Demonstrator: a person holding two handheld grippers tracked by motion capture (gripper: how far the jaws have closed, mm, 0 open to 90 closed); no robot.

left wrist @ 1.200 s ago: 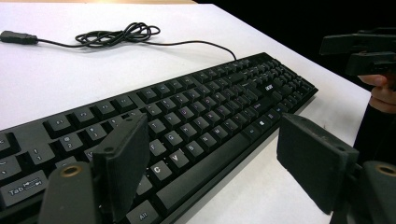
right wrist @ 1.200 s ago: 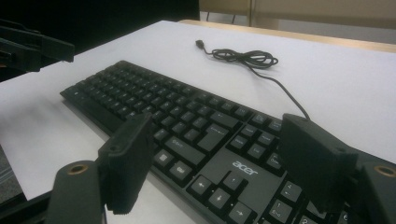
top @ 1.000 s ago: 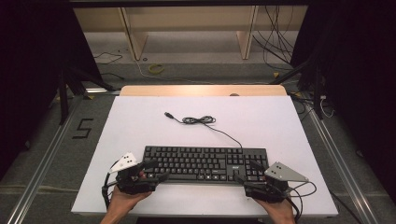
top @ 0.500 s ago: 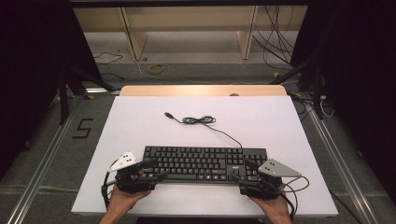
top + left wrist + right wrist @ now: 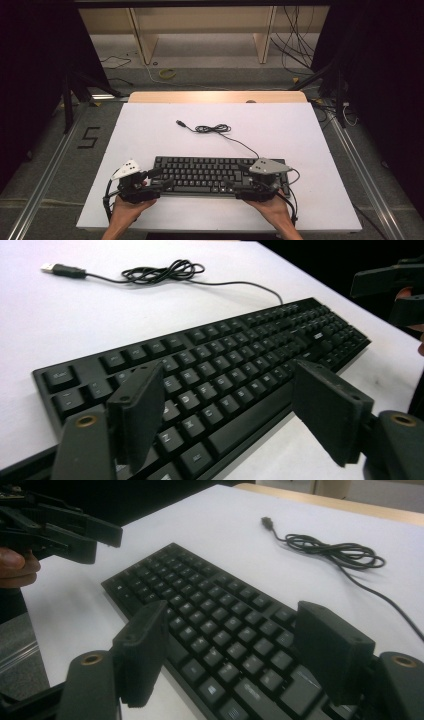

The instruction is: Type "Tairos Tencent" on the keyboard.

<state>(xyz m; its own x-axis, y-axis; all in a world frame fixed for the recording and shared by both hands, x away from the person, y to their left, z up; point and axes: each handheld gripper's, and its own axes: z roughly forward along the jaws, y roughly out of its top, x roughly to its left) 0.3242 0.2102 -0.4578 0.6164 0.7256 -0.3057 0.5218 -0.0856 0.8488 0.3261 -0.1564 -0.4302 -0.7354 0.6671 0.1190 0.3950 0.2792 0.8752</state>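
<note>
Hovering both grippers, left (image 5: 156,181) and right (image 5: 239,189), jaws apart, over the keyboard (image 5: 200,174) ends at the bench's (image 5: 300,130) near edge. Risk: uneven grip tilts it (cable (image 5: 215,129) could snag).

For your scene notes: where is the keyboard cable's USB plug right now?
In the high view the USB plug lies on the white table, left of the coiled cable, beyond the keyboard.

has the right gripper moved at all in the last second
Yes. In the high view the right gripper has slid left along the keyboard: its grey plate, formerly past the keyboard's right end, now sits over that end. Its jaws are open.
</note>
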